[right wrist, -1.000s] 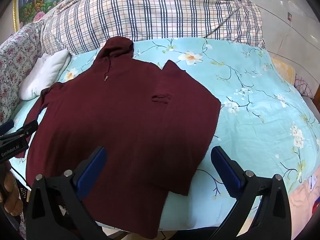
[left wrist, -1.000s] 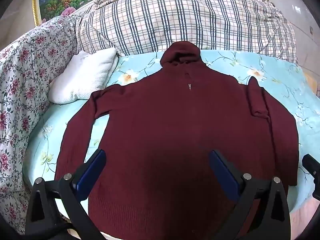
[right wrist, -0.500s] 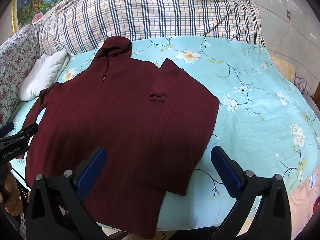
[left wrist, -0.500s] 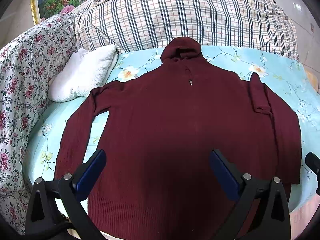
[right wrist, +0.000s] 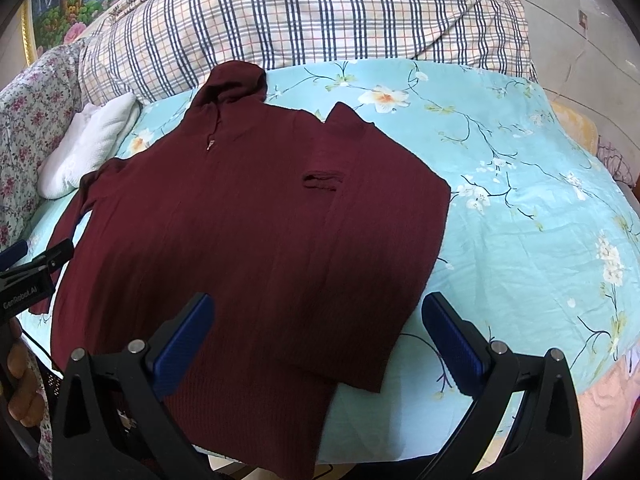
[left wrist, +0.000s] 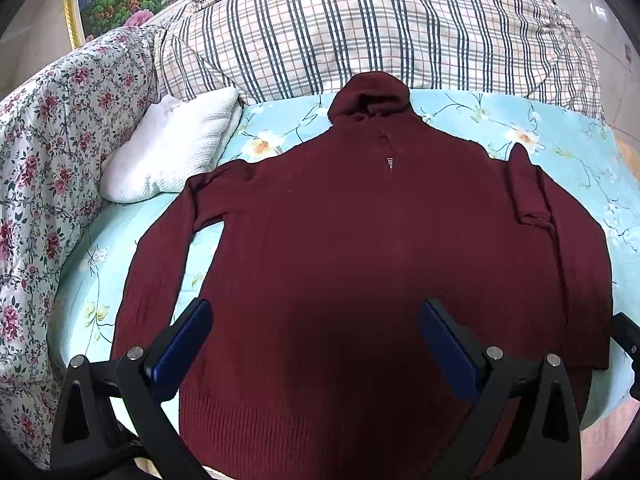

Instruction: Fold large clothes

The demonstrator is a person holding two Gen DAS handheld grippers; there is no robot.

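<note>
A dark red hooded sweater [left wrist: 360,260] lies flat on the light blue flowered bedsheet [left wrist: 560,140], hood toward the headboard. Its right sleeve [right wrist: 360,240] is folded inward over the body, cuff [right wrist: 322,181] near the chest. Its left sleeve [left wrist: 156,272] lies stretched out along the left side. My left gripper [left wrist: 316,344] is open and empty above the sweater's lower hem. My right gripper [right wrist: 318,336] is open and empty above the lower right part of the sweater [right wrist: 240,240]. The left gripper also shows at the left edge of the right wrist view [right wrist: 28,276].
A white folded towel or pillow [left wrist: 168,156] lies at the left near the sweater's shoulder. A plaid quilt [left wrist: 360,28] is piled at the head of the bed. A flowered quilt [left wrist: 44,180] runs along the left. The bed's front edge is just below the hem.
Both grippers have drifted slightly; the view of the sweater shifts a little downward. The sweater has not moved and both grippers stay open.
</note>
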